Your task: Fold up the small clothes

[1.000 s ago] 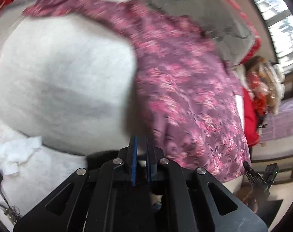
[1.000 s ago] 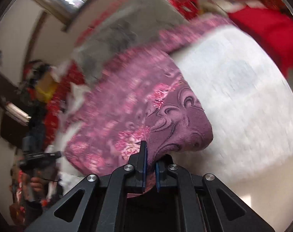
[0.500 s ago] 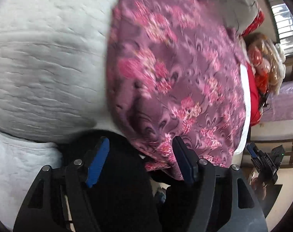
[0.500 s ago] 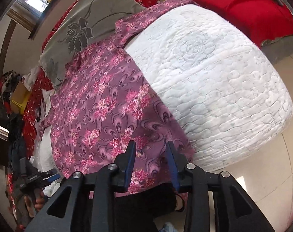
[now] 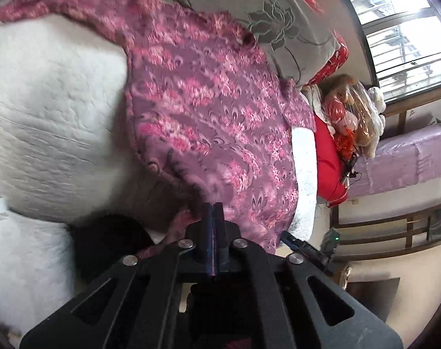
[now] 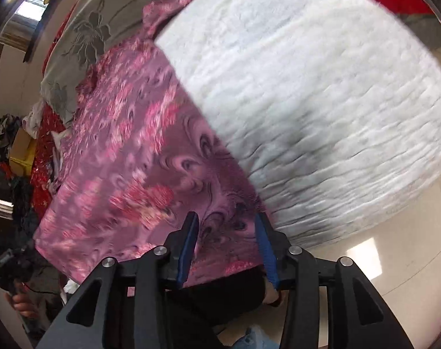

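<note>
Pinching purple floral garment [image 5: 209, 122], left tool [image 5: 214, 208] seemingly clamped, right tool [image 6: 227, 226] spread.

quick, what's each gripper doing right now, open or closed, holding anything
Left gripper: closed, pinching the hem of the purple floral garment.
Right gripper: open, jaws straddling the garment's edge, gripping nothing.

Black left gripper [image 5: 214, 212], right gripper [image 6: 227, 232]: blue pads, silver screws.

I see the garment [image 5: 209, 122], purple with pink flowers, spread mostly flat on the white bed [image 5: 46, 110]; one sleeve stretches far out; its near hem hangs over the bed's edge.
</note>
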### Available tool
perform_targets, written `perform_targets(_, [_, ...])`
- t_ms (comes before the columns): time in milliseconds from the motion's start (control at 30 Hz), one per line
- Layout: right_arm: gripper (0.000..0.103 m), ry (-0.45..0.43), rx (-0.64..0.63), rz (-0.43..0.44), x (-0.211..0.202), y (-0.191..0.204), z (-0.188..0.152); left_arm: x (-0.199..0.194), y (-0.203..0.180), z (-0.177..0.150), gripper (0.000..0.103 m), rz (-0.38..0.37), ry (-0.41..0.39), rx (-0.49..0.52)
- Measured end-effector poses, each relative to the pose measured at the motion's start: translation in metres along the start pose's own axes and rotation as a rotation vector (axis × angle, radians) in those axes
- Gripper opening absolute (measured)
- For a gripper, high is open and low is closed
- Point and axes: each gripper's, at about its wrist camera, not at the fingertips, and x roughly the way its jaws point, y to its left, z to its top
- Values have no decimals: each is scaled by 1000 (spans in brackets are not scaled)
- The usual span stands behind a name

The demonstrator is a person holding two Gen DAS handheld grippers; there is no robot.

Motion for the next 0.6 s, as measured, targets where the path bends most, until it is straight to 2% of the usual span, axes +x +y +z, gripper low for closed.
perform_targets(33, [31,16,-7,44,5,3,-2,-9,1,-1,0,24,1,-7])
perform_targets(67, [0,22,-15,99,6,8,-4,-19,2,-2,0,63,1,-15])
perform_targets(133, [0,11,-29,218,-1,21,-8,-26,9,-2,0,147,-7,-12])
perform_targets(200, [0,-37,-52,317,-19,30,-10,-25,20,-8,0,218,-24,-3])
perform_targets(233, [0,-66,-60,310,-29,31,-10,-23,24,-10,0,228,-29,9])
perform_targets(267, [0,-82,-62,266,-34,31,-8,-18,30,-13,3,199,-18,15])
perform_targets(300, [1,-95,-80,186,-39,30,-6,-10,33,-17,8,151,7,14])
perform_targets(333, [7,-98,-98,146,-40,30,-6,-3,35,-21,22,118,23,23])
perform_targets(367, [7,-96,-111,101,-40,28,-6,8,34,-25,44,93,42,38])
perform_targets(400, [7,-88,-113,65,-39,26,-5,19,33,-28,52,94,48,53])
perform_targets(467, [9,-61,-88,46,-34,18,-4,36,30,-32,56,104,67,87])
perform_targets(600, [40,-54,-62,-28,-23,1,-3,61,22,-39,57,100,121,157])
